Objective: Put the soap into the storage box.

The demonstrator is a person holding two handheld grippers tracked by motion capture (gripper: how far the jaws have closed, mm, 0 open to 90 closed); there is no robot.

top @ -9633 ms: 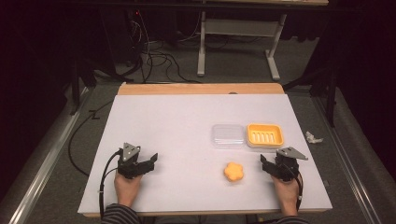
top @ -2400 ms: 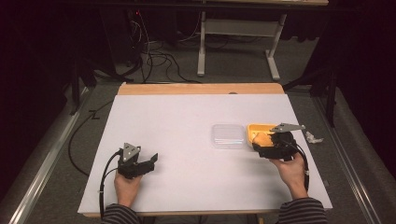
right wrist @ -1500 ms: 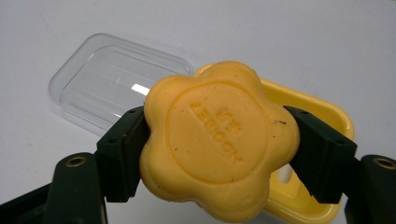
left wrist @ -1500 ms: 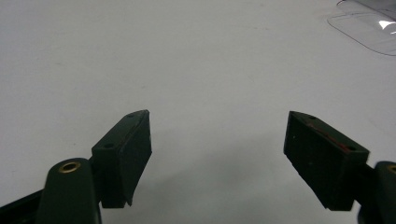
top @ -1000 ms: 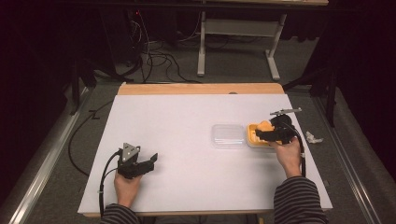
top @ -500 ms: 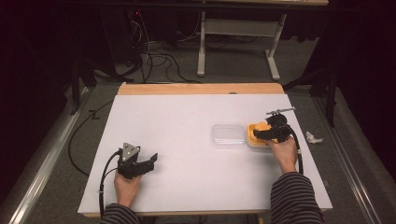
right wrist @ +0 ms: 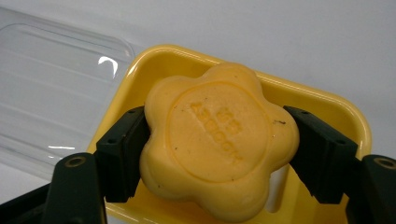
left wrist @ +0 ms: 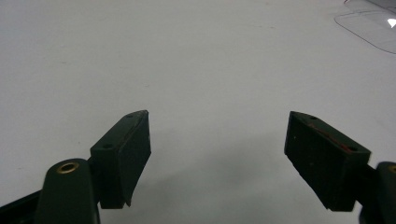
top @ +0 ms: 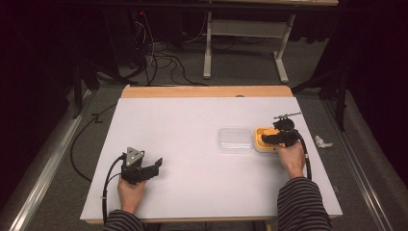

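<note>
High view, left to right. The left gripper point(top: 155, 165) rests on the white table point(top: 192, 125) at its near left, held by the left hand point(top: 129, 190), a cable trailing toward the near edge. Its jaws point right and slightly far; in the left gripper view they stand wide apart with nothing between them — bare table only — and a corner of the clear lid point(left wrist: 373, 23) shows at far right.

Right of centre lies the lid point(top: 235, 140), flat on the table, its right edge just beside the yellow dish point(top: 260, 139). The dish sits toward the table's right side, partly covered by the right gripper point(top: 266, 139), whose jaws point left over it; the right hand point(top: 290, 156) reaches in from the near right, a striped sleeve point(top: 303, 204) behind it. A small crumpled white scrap point(top: 321, 141) lies on the floor just off the table's right edge.

Right gripper view. The jaws are closed onto a yellow flower-shaped soap point(right wrist: 217, 137), one pad on each side, holding it over the dish point(right wrist: 345, 116). The soap is roughly round, so no clear long axis; its flat embossed face is turned toward the camera, the raised lettering running diagonally. Whether the soap touches the dish floor cannot be told. The lid point(right wrist: 60, 93) lies to the dish's left in this view, touching or nearly touching its rim.
</note>
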